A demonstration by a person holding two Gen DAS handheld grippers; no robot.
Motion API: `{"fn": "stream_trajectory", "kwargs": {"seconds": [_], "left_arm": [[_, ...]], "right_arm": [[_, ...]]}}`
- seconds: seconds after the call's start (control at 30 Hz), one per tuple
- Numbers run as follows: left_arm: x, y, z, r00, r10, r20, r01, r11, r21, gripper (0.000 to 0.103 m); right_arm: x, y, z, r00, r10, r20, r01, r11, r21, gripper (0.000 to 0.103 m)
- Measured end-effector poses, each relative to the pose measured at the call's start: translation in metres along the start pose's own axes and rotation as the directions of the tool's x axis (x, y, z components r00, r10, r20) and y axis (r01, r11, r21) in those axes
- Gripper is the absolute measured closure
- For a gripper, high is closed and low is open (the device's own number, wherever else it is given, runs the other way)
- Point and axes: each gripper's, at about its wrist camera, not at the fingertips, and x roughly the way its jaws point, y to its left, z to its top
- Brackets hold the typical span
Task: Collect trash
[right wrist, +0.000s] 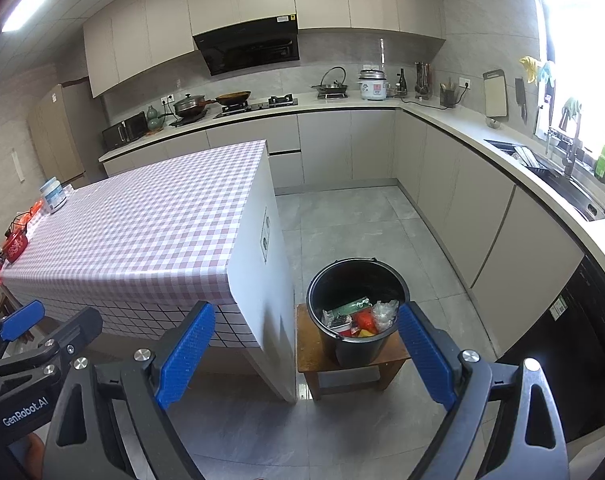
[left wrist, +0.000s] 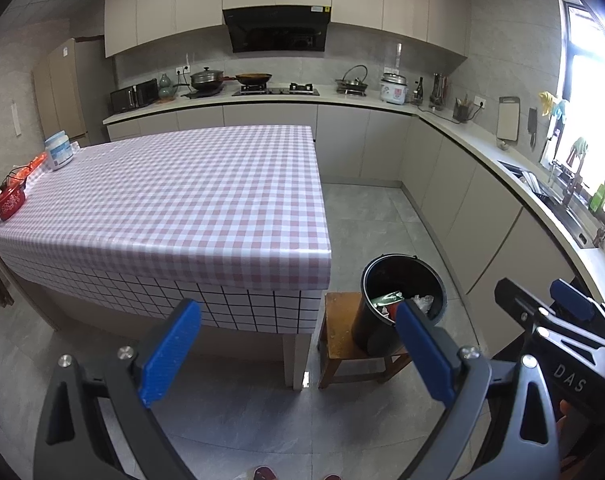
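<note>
Bucket (right wrist: pixel 356 312) on stool (right wrist: pixel 314 350), right of table (right wrist: pixel 142 224).

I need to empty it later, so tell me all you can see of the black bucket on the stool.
The black bucket is round, open-topped and looks like plastic, with a thin handle folded down along its rim. It stands upright on a small wooden stool beside the corner of the checked table. It is partly filled with trash: clear crumpled plastic, a green wrapper, and red and yellow pieces. Only the stool touches it; neither pair of tongs reaches it.
</note>
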Motion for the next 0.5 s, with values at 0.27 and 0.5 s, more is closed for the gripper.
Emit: {"fn": "stream_trajectory", "kwargs": {"seconds": [0.27, 0.5], "left_arm": [[0.0031, 0.0051, 0.0014, 1.0, 0.004, -0.007, -0.004, 1.0, 0.002, 0.004], [0.0068, 0.0076, 0.0026, 1.0, 0.002, -0.012, -0.002, 1.0, 0.007, 0.004]], "right_arm": [[0.004, 0.0039, -0.0001, 1.0, 0.002, -0.007, -0.002, 1.0, -0.007, 0.009], [0.0087, 0.0072, -0.0002, 1.0, -0.002, -0.014, 0.002, 1.0, -0.008, 0.009]]}}
